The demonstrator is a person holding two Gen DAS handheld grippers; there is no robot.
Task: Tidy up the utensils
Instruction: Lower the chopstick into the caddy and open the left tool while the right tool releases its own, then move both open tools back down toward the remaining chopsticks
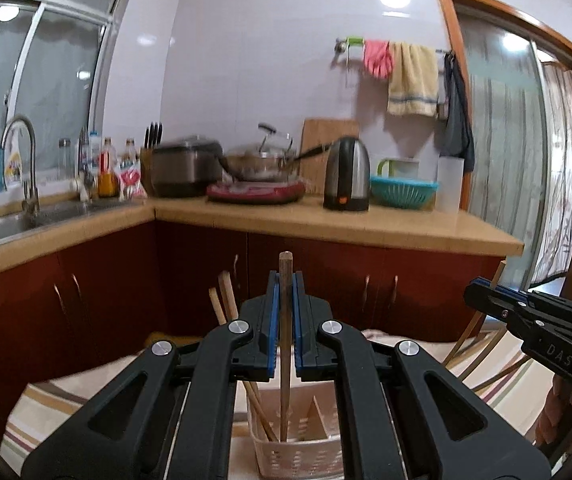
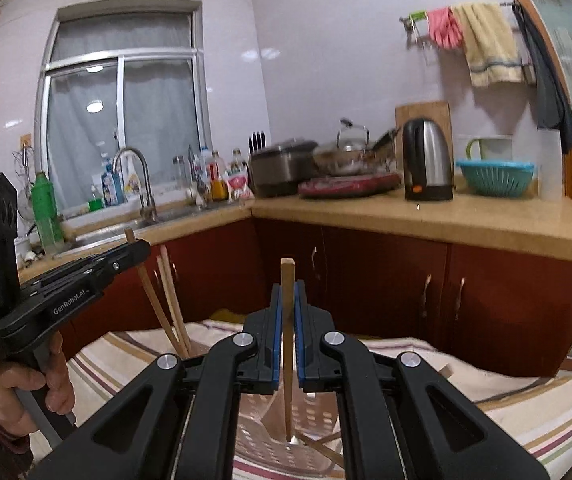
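My left gripper point(image 1: 285, 280) is shut on a brown wooden chopstick point(image 1: 285, 352) held upright, its lower end down in a white perforated utensil basket point(image 1: 297, 456). Two more chopsticks point(image 1: 226, 300) lean in the basket's left part. My right gripper point(image 2: 287, 292) is shut on a lighter wooden chopstick point(image 2: 287, 344), also upright, its tip low inside the same basket point(image 2: 313, 412). The right gripper shows at the right of the left wrist view point(image 1: 481, 292). The left gripper shows at the left of the right wrist view point(image 2: 134, 246), with its chopstick point(image 2: 154, 296) slanting down.
The basket stands on a striped cloth point(image 2: 525, 416). More chopsticks point(image 1: 481, 364) lie on the cloth at right. Behind run red cabinets point(image 2: 385, 292) and a countertop point(image 1: 365, 220) with a kettle point(image 1: 346, 174), a teal colander point(image 1: 403, 191), a cooker and a sink point(image 1: 14, 224).
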